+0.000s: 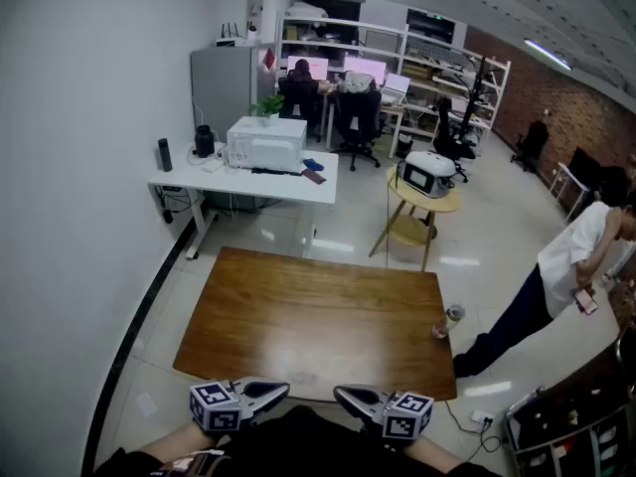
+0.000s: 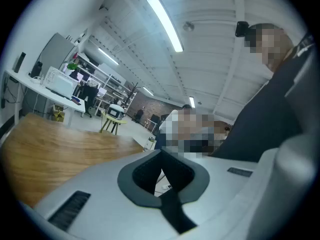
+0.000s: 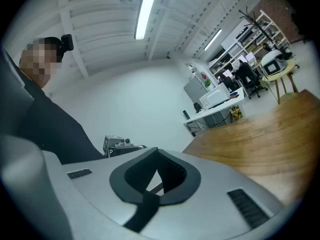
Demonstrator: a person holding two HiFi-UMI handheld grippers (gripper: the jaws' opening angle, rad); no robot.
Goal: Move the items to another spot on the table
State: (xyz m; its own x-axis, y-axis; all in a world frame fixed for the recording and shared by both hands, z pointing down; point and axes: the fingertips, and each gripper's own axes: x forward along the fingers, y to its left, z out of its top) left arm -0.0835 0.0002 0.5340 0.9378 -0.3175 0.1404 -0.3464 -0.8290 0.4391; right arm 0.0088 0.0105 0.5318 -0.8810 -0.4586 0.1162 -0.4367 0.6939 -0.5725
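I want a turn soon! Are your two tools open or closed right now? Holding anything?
Left tool: closed, holding nothing.
Right tool: closed, holding nothing.

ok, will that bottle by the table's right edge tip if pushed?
Bottle stands upright, taller than wide: a high push likely tips it. Looks like clear plastic, so probably light. It sits by the table edge, so it could fall off.

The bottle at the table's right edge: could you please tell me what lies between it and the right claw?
Nothing but bare wooden tabletop lies between the bottle and the right claw, as the head view shows.
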